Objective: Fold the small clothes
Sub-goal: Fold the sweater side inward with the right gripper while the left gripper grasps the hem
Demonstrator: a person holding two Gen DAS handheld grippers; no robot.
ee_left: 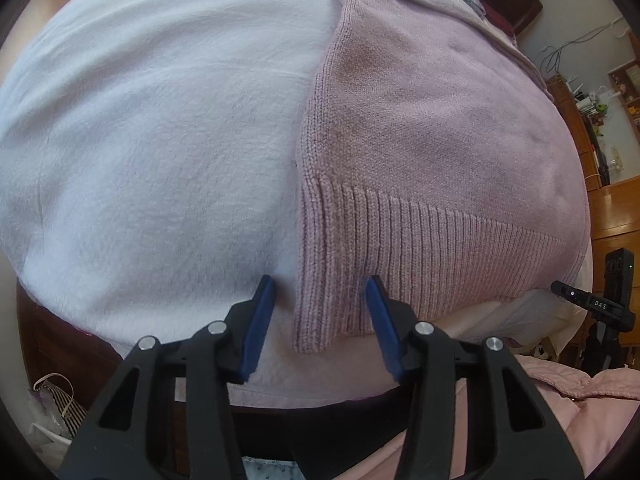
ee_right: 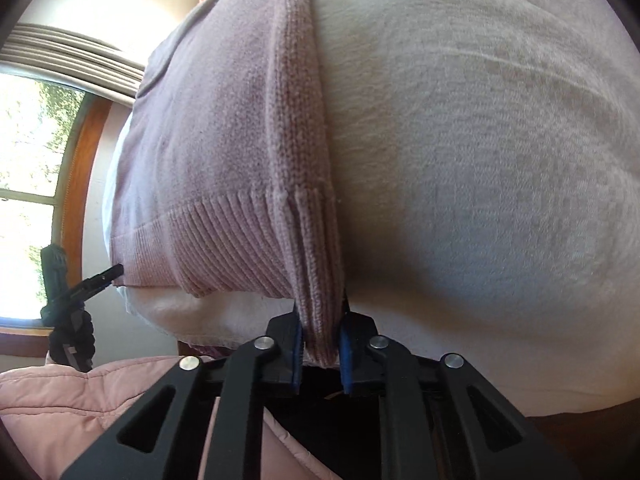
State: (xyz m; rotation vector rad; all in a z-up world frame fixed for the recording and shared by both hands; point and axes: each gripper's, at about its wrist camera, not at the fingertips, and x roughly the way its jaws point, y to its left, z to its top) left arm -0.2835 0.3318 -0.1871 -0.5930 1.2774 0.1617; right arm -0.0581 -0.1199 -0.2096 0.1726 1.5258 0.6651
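A pink knit sweater [ee_left: 420, 128] lies flat on a white blanket [ee_left: 160, 140]; its ribbed hem faces me. In the left wrist view, my left gripper [ee_left: 320, 280] is open, with its blue fingertips [ee_left: 264, 300] on either side of the hem's near left corner, one over the blanket and one over the ribbing. In the right wrist view, my right gripper [ee_right: 322, 322] is shut on the sweater's [ee_right: 208, 152] other side edge at the hem [ee_right: 320, 280]; this edge is pulled up into a ridge between the pads.
The white blanket [ee_right: 480, 160] covers a bed with a dark wooden frame [ee_left: 508, 4]. A person's pink padded jacket [ee_right: 60, 408] fills the near side. A black gripper-like tool [ee_left: 588, 304] shows beside the hem's far corner in each view. A window [ee_right: 28, 160] and wooden shelves [ee_left: 592, 128] stand beyond.
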